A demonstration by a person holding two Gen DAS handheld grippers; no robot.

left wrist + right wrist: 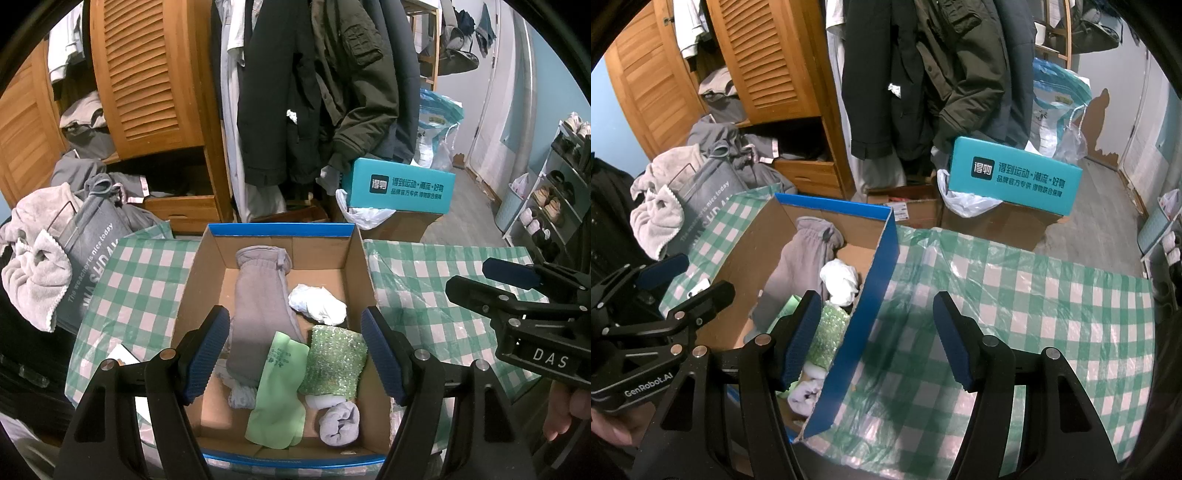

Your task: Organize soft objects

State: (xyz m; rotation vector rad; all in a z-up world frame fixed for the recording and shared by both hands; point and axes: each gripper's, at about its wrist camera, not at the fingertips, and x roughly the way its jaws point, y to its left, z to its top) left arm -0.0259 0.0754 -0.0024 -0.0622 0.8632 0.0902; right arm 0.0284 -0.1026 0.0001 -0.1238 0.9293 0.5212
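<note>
- Open cardboard box with a blue rim sits on a green-checked cloth, and all the soft stuff is inside it.
- Long grey sock lies lengthwise down the middle, cuff at the far end.
- White wad sits just right of the sock, near the far half.
- Green glove lies at the near end, overlapping the sock's toe.
- Sparkly green pad is right beside the glove, and a small rolled grey sock sits in front of it in the near right corner.
- Left gripper hovers over the box, jaws wide apart, nothing in them.
- Right gripper hangs over the box's right wall and the cloth, jaws apart too, gripping nothing.
- Teal box sits on the floor behind.
</note>
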